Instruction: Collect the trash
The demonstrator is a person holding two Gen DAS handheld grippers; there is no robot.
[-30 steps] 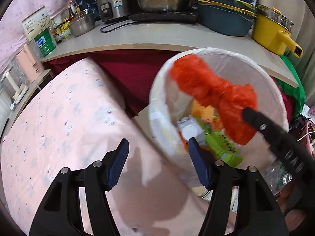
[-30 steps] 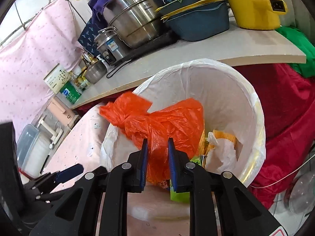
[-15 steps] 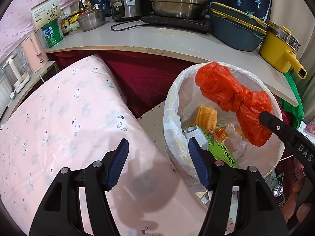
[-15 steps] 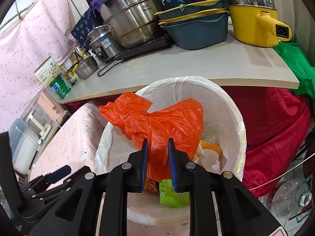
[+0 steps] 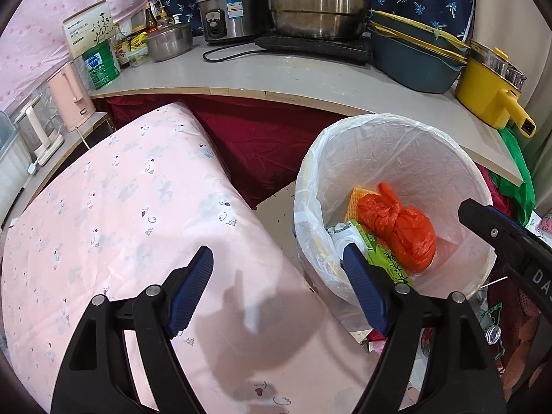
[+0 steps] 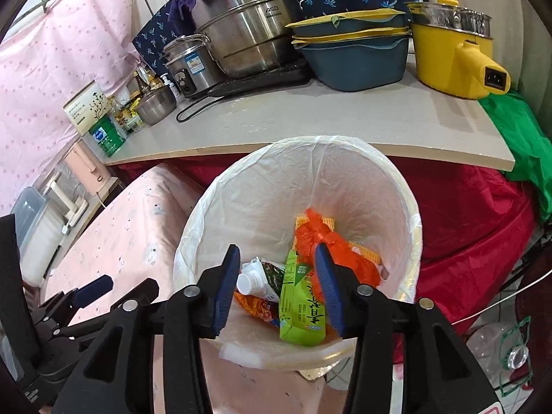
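Right wrist view: right claw spread wide and empty, poised over the bin, a white pail lined with a thin white bag. Orange plastic bag lies crumpled inside the bin, on top of the other rubbish, partly hidden behind the right blue pad. Beside it a green snack packet stands slanted, and a squashed white-capped bottle lies toward the left wall of the bin; a yellow waffle-textured piece peeks out behind the orange bag. Left wrist view: left claw also wide, nothing between its pads, hovering over the pink printed cloth that covers the worktop left of the bin. Its right pad overlaps the bin's near left rim in the frame; contact cannot be told. Same orange bag seen in this view low in the bin, touching the green packet. Black body of the right claw enters from the right edge over the bin's right rim. Behind the bin runs a grey shelf, its front edge just above the bin's far rim. On it: big steel pot on a black hob at the back, rice cooker left of it, small steel bowl further left, stacked blue basins to the right, yellow electric pot at the right end. Dark red cloth hangs below the shelf.
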